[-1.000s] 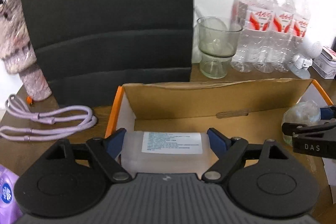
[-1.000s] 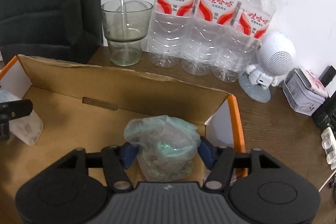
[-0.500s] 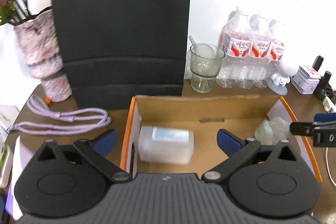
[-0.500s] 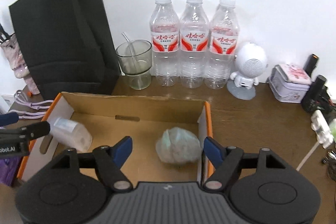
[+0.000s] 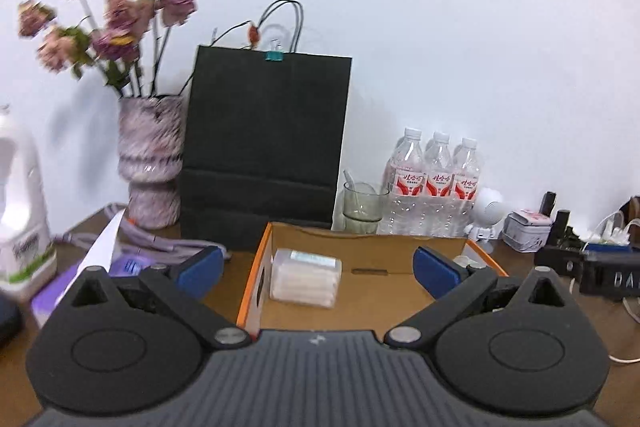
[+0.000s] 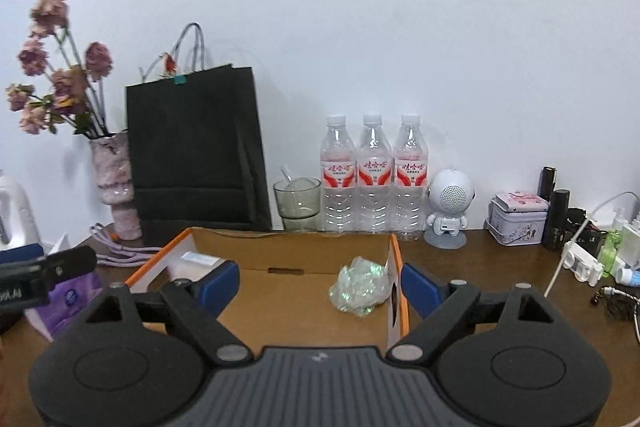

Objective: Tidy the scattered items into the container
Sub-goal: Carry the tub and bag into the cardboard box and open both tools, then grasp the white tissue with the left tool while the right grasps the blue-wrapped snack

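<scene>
An open cardboard box with orange edges (image 5: pixel 256 267) (image 6: pixel 396 259) sits on the wooden table. A translucent plastic case with a white label (image 5: pixel 306 277) lies at its left end; its corner shows in the right wrist view (image 6: pixel 198 261). A crumpled clear plastic bag (image 6: pixel 360 285) lies at the box's right end. My left gripper (image 5: pixel 316 267) is open and empty, held back above the box's near side. My right gripper (image 6: pixel 320 281) is open and empty, also back from the box.
Behind the box stand a black paper bag (image 5: pixel 264 147), a glass cup (image 5: pixel 362 205), three water bottles (image 6: pixel 372 175), a white robot speaker (image 6: pixel 450 207) and a tin (image 6: pixel 518 219). A flower vase (image 5: pixel 150 163), lilac cable (image 5: pixel 160 247), purple pack (image 6: pixel 74 297) and white jug (image 5: pixel 20 207) are left.
Both grippers opened, released the plastic case and the bag into the box, then pulled back and up away from it.
</scene>
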A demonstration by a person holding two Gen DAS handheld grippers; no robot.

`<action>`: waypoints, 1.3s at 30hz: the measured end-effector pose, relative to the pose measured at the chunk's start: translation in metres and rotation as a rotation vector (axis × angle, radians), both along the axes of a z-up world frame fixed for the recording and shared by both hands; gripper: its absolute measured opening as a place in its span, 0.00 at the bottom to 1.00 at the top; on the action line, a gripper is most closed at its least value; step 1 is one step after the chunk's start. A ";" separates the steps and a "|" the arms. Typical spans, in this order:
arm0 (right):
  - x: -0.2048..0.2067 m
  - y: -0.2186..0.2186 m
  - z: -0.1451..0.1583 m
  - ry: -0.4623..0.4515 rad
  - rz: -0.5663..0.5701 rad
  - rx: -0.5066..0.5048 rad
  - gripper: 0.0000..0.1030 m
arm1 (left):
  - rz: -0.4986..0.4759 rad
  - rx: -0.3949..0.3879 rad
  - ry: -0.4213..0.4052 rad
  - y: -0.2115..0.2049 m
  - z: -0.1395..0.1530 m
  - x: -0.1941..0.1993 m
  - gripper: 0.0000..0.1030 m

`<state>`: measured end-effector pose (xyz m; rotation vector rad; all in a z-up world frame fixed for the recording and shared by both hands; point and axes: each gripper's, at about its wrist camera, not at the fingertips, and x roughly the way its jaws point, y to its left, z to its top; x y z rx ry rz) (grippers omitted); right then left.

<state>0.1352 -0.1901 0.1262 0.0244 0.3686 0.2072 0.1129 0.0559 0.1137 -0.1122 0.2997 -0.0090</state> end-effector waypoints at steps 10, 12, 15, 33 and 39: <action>-0.180 -0.019 -0.069 0.087 0.030 0.043 0.86 | -0.006 -0.066 0.096 0.008 -0.089 -0.201 1.00; -0.210 -0.018 -0.089 0.115 0.069 0.037 0.86 | 0.044 0.014 0.142 0.005 -0.099 -0.218 1.00; -0.234 -0.007 -0.102 0.101 0.080 -0.024 0.86 | 0.057 0.007 0.075 0.016 -0.085 -0.217 1.00; -0.152 0.016 -0.116 0.235 0.156 -0.034 0.51 | -0.210 0.106 0.159 -0.054 -0.078 -0.057 0.74; -0.139 0.014 -0.121 0.264 0.161 -0.038 0.42 | -0.246 0.034 0.266 -0.059 -0.093 -0.020 0.29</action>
